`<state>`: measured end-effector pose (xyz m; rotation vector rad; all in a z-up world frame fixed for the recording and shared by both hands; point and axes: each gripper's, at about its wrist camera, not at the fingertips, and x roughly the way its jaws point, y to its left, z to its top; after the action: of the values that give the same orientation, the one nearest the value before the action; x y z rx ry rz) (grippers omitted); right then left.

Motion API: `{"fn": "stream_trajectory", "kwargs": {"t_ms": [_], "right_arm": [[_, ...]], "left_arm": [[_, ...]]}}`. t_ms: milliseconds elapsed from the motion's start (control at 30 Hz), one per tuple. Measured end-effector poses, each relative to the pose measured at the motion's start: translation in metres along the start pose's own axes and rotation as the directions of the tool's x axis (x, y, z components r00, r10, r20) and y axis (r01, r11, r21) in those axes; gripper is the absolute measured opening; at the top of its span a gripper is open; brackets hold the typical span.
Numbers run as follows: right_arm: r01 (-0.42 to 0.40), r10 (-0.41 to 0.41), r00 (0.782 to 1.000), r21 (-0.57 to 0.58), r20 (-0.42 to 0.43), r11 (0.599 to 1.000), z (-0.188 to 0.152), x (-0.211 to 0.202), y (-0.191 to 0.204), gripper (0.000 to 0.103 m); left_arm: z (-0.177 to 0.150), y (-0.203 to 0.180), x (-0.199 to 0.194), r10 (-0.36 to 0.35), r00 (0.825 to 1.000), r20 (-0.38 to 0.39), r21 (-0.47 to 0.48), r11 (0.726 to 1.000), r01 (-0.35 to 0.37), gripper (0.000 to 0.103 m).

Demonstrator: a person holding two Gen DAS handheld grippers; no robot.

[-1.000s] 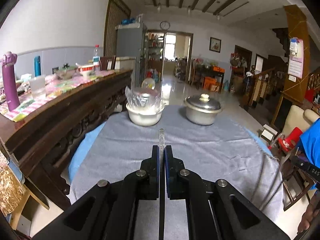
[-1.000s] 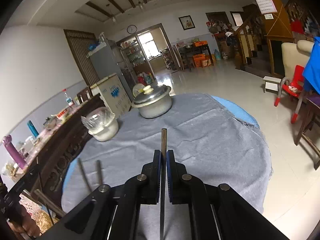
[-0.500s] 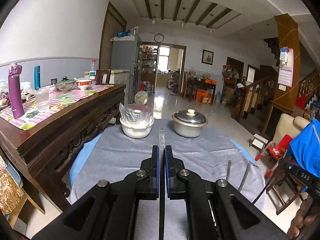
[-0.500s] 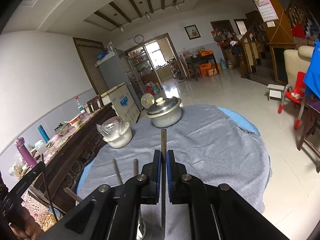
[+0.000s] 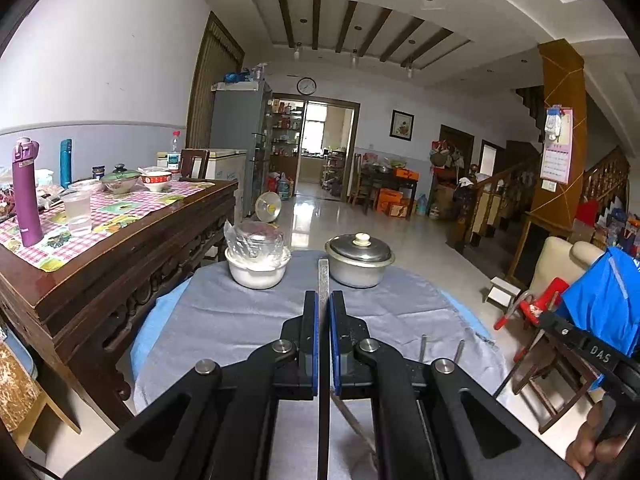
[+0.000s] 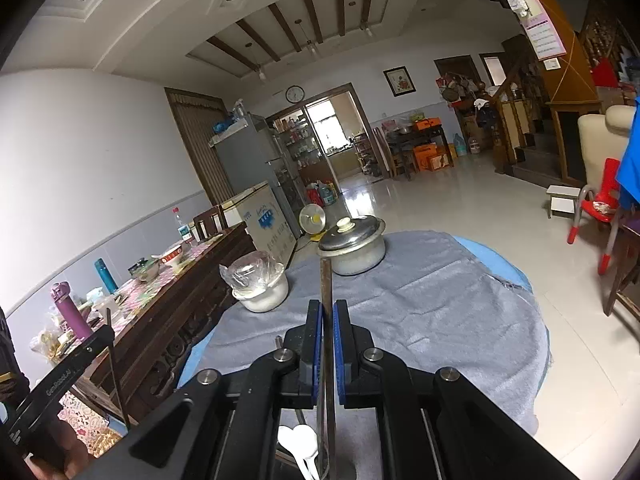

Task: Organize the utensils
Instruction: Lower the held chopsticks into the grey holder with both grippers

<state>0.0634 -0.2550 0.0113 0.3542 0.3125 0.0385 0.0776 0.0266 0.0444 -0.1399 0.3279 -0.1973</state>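
Both grippers have risen since the earlier frames, so the bench [image 5: 248, 320] now lies lower in each view and more of the room shows above it. It is round, covered with a grey cloth [image 6: 432, 304] over a blue one. At its far side stand a lidded metal pot [image 5: 359, 262] and, to the left of it, a white bowl [image 5: 257, 268] covered with clear plastic; they are near each other but apart. The left gripper [image 5: 324, 312] is clenched on a thin flat metal utensil [image 5: 323, 276], which sticks out forward between the blue pads. The right gripper [image 6: 328, 320] is clenched in the same way on a darker thin rod [image 6: 326, 280]. Below the right gripper a white spoon [image 6: 298, 442] lies on the bench. Two more thin rods [image 5: 422, 346] show on the cloth in the left view.
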Motion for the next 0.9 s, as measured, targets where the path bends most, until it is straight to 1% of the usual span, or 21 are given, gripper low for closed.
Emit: {"fn": "stream_trajectory", "kwargs": {"t_ms": [167,500,667,733,800,900], "right_arm": [[-0.001,0.001,1.000,-0.002,0.022,1.000,0.002,-0.005,0.001,0.006],[-0.003,0.002,0.997,0.010,0.072,1.000,0.009,-0.016,-0.004,0.006],[0.006,-0.005,0.993,-0.010,0.117,1.000,0.013,-0.022,0.001,0.006],[-0.002,0.003,0.992,-0.008,0.123,1.000,0.014,-0.022,0.002,0.006],[-0.009,0.009,0.992,-0.006,0.123,1.000,0.013,-0.020,0.003,0.006],[-0.022,0.022,0.993,0.001,0.116,1.000,0.009,-0.015,0.002,0.006]], "left_arm": [[0.003,-0.004,-0.007,-0.029,1.000,0.003,-0.019,0.999,0.029,0.005],[0.017,-0.013,-0.019,-0.098,0.994,0.041,-0.058,0.993,0.100,0.005],[0.026,-0.022,-0.027,-0.122,0.985,0.119,-0.068,0.989,0.130,0.005],[0.028,-0.027,-0.028,-0.137,0.975,0.176,-0.071,0.986,0.152,0.005],[0.027,-0.033,-0.024,-0.127,0.969,0.212,-0.071,0.987,0.145,0.005],[0.024,-0.041,-0.014,-0.123,0.965,0.232,-0.077,0.987,0.144,0.005]]}}
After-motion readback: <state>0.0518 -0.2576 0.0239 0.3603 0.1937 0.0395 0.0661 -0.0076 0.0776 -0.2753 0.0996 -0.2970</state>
